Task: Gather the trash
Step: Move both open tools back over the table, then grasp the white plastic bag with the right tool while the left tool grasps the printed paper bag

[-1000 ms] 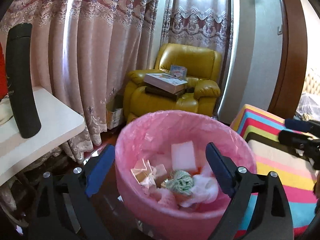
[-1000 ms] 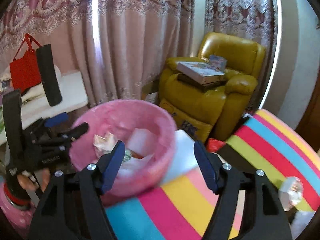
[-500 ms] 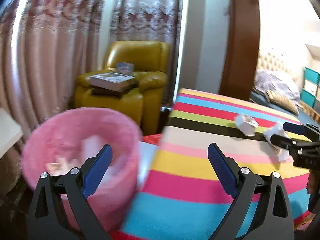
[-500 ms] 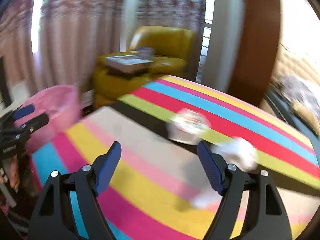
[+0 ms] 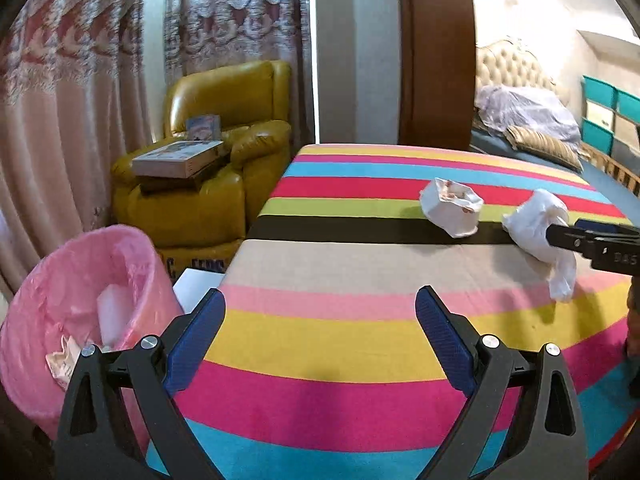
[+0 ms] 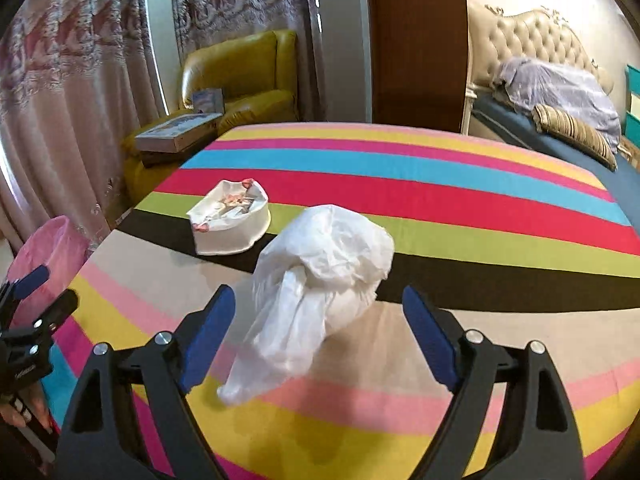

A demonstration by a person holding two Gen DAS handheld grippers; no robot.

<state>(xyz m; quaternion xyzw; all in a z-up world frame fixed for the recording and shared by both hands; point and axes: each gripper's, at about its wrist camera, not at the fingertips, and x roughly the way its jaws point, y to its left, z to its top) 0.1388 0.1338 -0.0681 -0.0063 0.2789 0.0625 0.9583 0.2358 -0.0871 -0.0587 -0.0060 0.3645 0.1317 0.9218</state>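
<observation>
A crumpled white plastic bag (image 6: 320,280) lies on the striped table (image 6: 440,208), just ahead of and between the open fingers of my right gripper (image 6: 318,328). A crushed white paper cup (image 6: 230,218) lies behind it to the left. In the left wrist view the bag (image 5: 540,232) and cup (image 5: 452,208) sit at the far right, and the right gripper (image 5: 592,240) reaches the bag. My left gripper (image 5: 320,332) is open and empty over the table's near left edge. A pink-lined trash bin (image 5: 80,312) with trash inside stands left of the table.
A yellow armchair (image 5: 216,184) with books stands behind the bin, against pink curtains (image 5: 60,120). A bed with a tufted headboard (image 6: 540,60) lies beyond the table on the right. A brown door frame (image 5: 436,52) is behind the table.
Both grippers have swung right, away from the bin and over the striped table. The right gripper has closed in on the white bag. Both stay open and empty.
</observation>
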